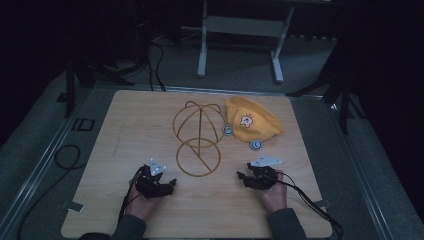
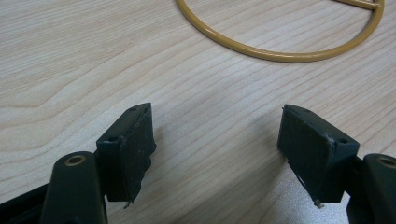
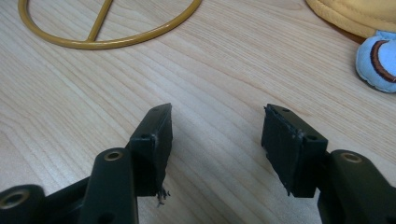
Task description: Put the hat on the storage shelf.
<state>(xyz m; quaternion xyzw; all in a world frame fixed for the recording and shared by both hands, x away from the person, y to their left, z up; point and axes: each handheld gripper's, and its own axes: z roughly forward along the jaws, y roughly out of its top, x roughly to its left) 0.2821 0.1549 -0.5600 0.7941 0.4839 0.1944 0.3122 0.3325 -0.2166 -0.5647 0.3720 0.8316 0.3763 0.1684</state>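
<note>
Two hand-held grippers rest low near the table's [image 1: 125, 210] front edge, both with jaws spread wide and nothing between them. The left gripper [image 1: 167, 186] sits just short of the wire stand [image 1: 198, 141], whose round base ring lies at mid-table with its domed, eared frame rising behind it; the left gripper view shows that ring [image 2: 280, 51] just ahead of the open jaws. The right gripper [image 1: 244, 177] waits toward the front right, facing the yellow hat [image 1: 250, 125], which lies slumped on the wood just right of the stand, toward the back right corner, its two pale blue ear pieces [image 1: 255, 145] at its near rim. In the right gripper view the hat's edge [image 3: 355, 14] and one ear piece [image 3: 378, 58] sit ahead and to the right. The work looks to be at its start: hat not yet picked up, stand bare. The next move likely calls for the right gripper to reach forward, pinch the hat's rim and lift it toward the frame, with the left steadying the ring.
</note>
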